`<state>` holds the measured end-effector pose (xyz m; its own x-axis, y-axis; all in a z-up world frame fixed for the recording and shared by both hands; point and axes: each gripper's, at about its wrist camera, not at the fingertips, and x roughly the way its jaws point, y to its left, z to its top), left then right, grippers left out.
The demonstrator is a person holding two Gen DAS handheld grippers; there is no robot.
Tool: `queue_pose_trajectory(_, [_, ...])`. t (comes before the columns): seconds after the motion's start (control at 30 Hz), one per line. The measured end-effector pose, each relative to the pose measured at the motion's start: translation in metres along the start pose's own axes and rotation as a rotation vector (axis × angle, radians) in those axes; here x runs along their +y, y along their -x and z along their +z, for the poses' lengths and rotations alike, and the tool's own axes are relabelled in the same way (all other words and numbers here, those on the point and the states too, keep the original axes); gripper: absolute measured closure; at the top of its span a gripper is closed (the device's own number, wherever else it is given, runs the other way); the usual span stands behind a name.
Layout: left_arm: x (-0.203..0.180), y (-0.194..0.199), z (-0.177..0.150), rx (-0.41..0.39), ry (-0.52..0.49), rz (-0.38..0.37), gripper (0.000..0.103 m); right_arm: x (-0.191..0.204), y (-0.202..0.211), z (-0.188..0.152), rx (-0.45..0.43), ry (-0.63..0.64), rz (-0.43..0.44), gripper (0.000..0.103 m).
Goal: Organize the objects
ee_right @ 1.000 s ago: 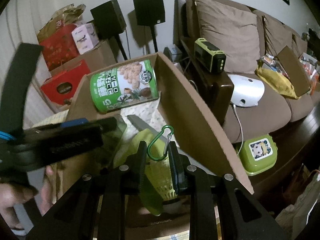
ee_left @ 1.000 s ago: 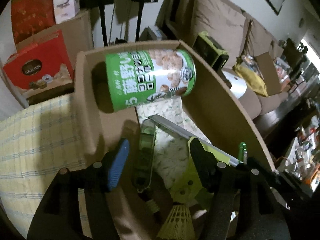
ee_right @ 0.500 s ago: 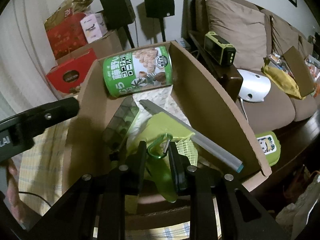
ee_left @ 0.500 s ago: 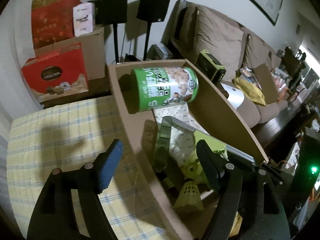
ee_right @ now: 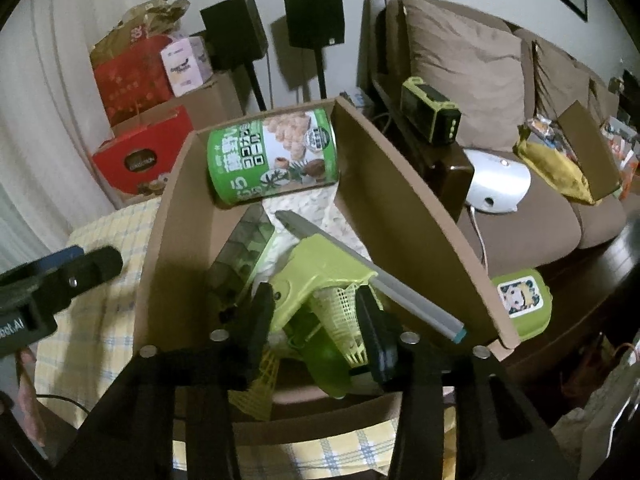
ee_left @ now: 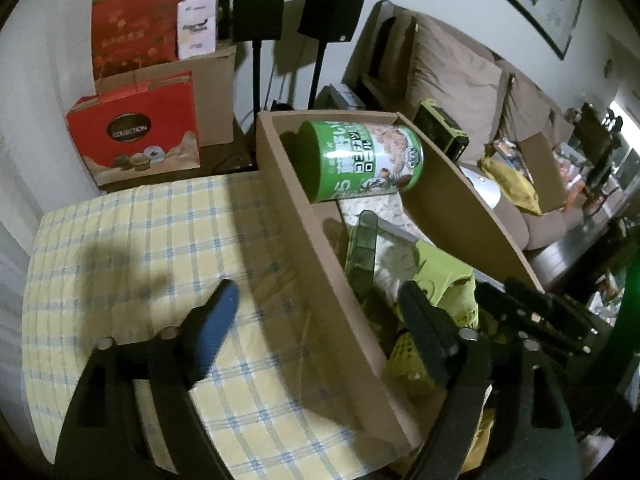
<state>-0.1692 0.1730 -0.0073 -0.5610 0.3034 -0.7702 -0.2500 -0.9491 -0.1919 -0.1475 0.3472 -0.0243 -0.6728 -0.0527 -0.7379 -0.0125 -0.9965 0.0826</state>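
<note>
Both the right claw (ee_right: 316, 324) and left claw (ee_left: 316, 328) gape empty over the cardboard box (ee_right: 400, 200); judging the packing near done, next fetch another item.

Green can (ee_left: 362, 162) inside cardboard box (ee_left: 320, 248)

Black left gripper (ee_left: 316, 330), one blue fingertip (ee_left: 218, 322), silver screws.
</note>
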Motion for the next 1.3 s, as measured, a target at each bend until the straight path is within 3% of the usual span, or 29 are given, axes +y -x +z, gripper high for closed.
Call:
queue_pose_trajectory(0.17, [0.011,0.011,-0.009,-0.02,0.026,-0.005,0.011,0.009,0.009,-0.001,-0.036,0.037,-0.03,0.038])
queue_pose_trajectory(0.3, [0.018,0.022,-0.015,-0.038,0.021,0.02,0.011,0.014,0.016,-0.002,-0.065,0.045,-0.03,0.021])
queue_pose_trajectory(0.53, [0.034,0.039,-0.025,-0.053,0.032,0.032,0.01,0.028,0.027,0.0,-0.08,0.068,0.004,0.016])
queue_pose_trajectory(0.57, [0.036,0.042,-0.027,-0.056,0.03,0.039,0.005,0.031,0.029,-0.001,-0.083,0.072,0.009,0.014])
queue_pose_trajectory(0.7, [0.044,0.054,-0.032,-0.079,0.046,0.064,0.001,0.045,0.036,-0.001,-0.103,0.09,0.022,0.0])
queue_pose_trajectory(1.3, [0.091,0.108,-0.065,-0.14,0.125,0.156,0.0,0.091,0.055,-0.021,-0.116,0.144,0.092,0.001])
